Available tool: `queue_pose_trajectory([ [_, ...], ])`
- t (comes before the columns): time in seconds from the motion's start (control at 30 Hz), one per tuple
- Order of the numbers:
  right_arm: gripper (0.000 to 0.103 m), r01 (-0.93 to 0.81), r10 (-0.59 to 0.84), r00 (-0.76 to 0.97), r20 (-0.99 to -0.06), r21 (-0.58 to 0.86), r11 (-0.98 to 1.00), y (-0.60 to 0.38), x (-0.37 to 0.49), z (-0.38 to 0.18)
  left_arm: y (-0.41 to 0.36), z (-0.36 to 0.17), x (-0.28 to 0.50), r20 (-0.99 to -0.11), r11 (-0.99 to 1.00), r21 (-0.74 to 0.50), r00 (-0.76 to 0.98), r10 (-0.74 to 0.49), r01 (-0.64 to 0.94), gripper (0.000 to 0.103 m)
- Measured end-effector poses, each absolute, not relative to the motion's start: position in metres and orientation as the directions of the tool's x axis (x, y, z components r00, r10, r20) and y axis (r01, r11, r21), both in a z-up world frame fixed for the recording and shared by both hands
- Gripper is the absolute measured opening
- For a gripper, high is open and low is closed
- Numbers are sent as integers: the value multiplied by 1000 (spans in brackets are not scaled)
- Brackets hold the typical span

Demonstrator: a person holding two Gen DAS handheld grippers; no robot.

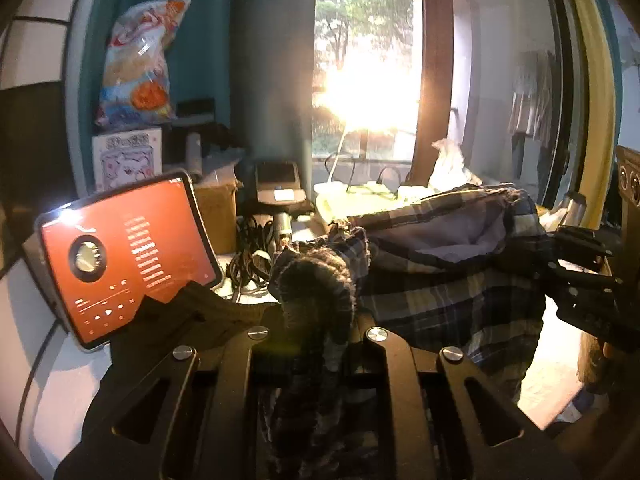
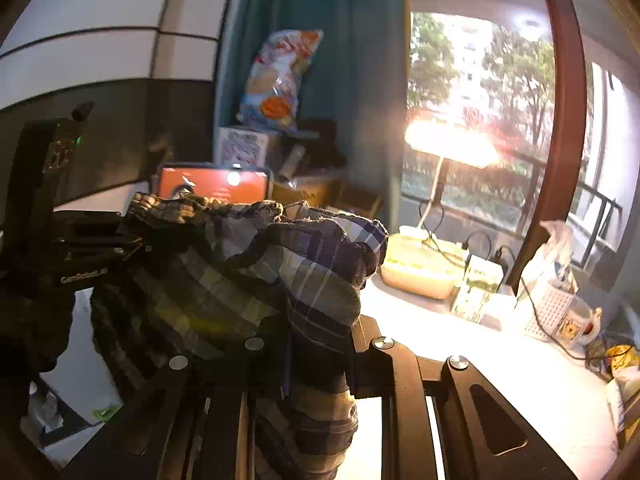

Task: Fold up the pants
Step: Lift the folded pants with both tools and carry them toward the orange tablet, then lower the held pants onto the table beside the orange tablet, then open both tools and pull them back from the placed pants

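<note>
Left wrist view: your left tool [image 1: 316, 320] pinches a bunched edge of the plaid pants [image 1: 452, 264] between its two fingers, the cloth rising as a dark frayed roll just ahead of the jaws and hanging down between the tool's arms. The pants stretch to the right as a slack span with the pale lining of the opening showing on top, and reach your right tool [image 1: 580, 276], seen at the right edge where the cloth meets it. The garment hangs above the white table [image 1: 552, 364]. To the left, a tablet [image 1: 124, 256] with an orange screen stands tilted on the table, with a dark cloth [image 1: 160, 344] lying in front of it. Behind are a tangle of black cables [image 1: 252, 252], a snack bag [image 1: 140, 64] atop a box, and a teal curtain [image 1: 264, 60]; a lit lamp glares before the window. Right wrist view: your right tool [image 2: 320, 344] pinches another gathered fold of the pants [image 2: 240, 272], the plaid cloth draped over and between its fingers and hiding the tips. The cloth runs leftward to your left tool [image 2: 80, 256], which stands at the left edge. To the right, the table [image 2: 460, 360] carries a pale container [image 2: 416, 268] under the lamp [image 2: 452, 144], a white basket [image 2: 548, 308] and a mug [image 2: 580, 320].
</note>
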State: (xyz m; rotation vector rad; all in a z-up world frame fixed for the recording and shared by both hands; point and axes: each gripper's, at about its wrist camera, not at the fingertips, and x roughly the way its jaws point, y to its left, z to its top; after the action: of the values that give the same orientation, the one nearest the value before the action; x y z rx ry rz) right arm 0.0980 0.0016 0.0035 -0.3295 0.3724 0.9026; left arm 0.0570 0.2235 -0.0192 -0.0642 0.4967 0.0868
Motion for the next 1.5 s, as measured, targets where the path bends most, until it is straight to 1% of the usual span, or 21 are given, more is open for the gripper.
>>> queue_pose_trajectory([
  [0.3,20,-809,663,514,-544,-52,585,46,170,-35,261,-64,129,-599,991,-63,799,54,-114,14],
  [0.6,20,-808,627,446,-638,14,589,81,235,-80,283,-100,171,-695,984,-90,717,46,-151,16],
  [0.77,20,-808,613,404,-679,50,587,90,256,-101,296,-117,182,-733,973,-141,680,23,-185,28],
  [0.9,20,-800,595,381,-707,71,596,95,268,-115,301,-121,187,-744,967,-160,668,16,-201,36],
  [0.93,21,-797,591,375,-714,77,599,95,271,-118,302,-121,188,-747,965,-160,665,20,-210,41],
  [1.0,40,-783,574,383,-723,75,617,96,275,-121,306,-119,188,-749,957,-182,662,13,-225,42],
  [1.03,44,-776,565,393,-725,68,627,95,276,-121,308,-118,188,-749,954,-189,662,13,-232,45],
  [1.07,51,-767,559,403,-724,66,638,93,279,-121,309,-116,187,-750,950,-184,661,31,-253,55],
  [1.1,55,-761,557,410,-722,67,646,90,280,-119,310,-113,185,-745,946,-170,664,61,-277,60],
  [1.13,55,-754,555,417,-720,67,653,88,281,-118,311,-111,181,-738,943,-162,670,79,-290,65],
  [1.2,56,-743,549,434,-714,60,666,82,282,-112,314,-104,173,-720,934,-161,685,110,-319,68],
  [1.27,57,-736,546,451,-706,51,675,77,280,-108,317,-99,165,-712,922,-169,690,130,-349,77],
  [1.4,67,-726,546,472,-692,46,686,64,273,-100,317,-92,151,-699,911,-167,696,161,-378,78],
  [1.5,68,-720,546,487,-681,41,693,55,266,-93,313,-84,139,-686,908,-164,706,177,-387,78],
])
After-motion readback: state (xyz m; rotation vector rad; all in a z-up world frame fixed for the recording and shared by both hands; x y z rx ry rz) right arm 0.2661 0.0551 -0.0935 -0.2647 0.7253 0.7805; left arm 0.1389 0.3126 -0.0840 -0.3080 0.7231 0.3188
